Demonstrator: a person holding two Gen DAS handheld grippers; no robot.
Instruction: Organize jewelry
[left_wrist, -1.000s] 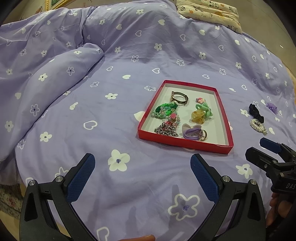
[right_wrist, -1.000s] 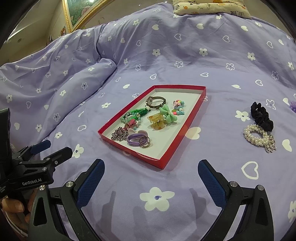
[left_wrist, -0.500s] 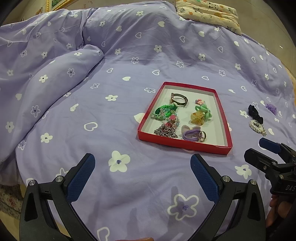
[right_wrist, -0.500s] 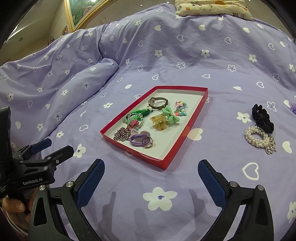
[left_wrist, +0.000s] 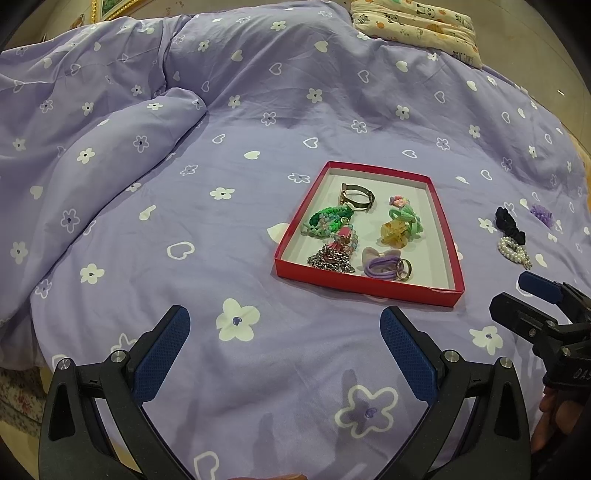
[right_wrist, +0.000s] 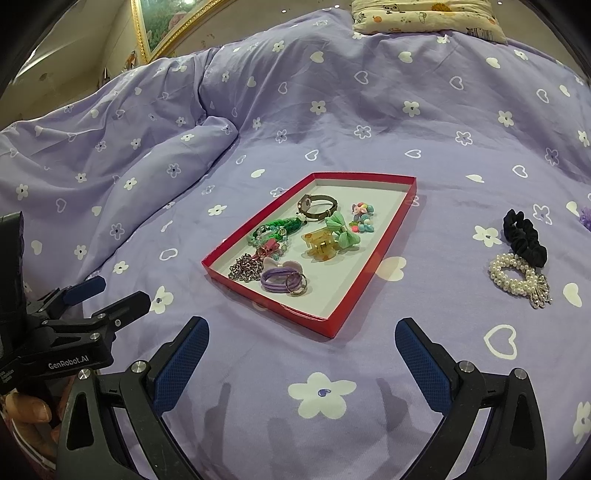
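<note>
A shallow red tray (left_wrist: 448, 236) (right_wrist: 397, 214) lies on the purple bedspread and holds several pieces: a watch (right_wrist: 317, 206), a green braided bracelet (left_wrist: 328, 219), an amber claw clip (right_wrist: 320, 243), a green bow, a chain and purple hair ties. Right of the tray, on the cover, lie a black scrunchie (right_wrist: 524, 236) (left_wrist: 509, 223), a pearl bracelet (right_wrist: 517, 278) (left_wrist: 514, 251) and a small purple item (left_wrist: 542, 215). My left gripper (left_wrist: 284, 328) and right gripper (right_wrist: 299, 339) both hover open and empty before the tray's near edge.
The bed is covered by a purple quilt with white flowers and hearts, bunched into a ridge (left_wrist: 122, 147) on the left. A patterned pillow (left_wrist: 413, 22) lies at the far end. A gold-framed picture (right_wrist: 162, 26) hangs on the wall at upper left.
Both grippers have drawn back and up slightly, so the tray looks a little smaller and farther. Nothing on the bed has moved, and both grippers stay open.
</note>
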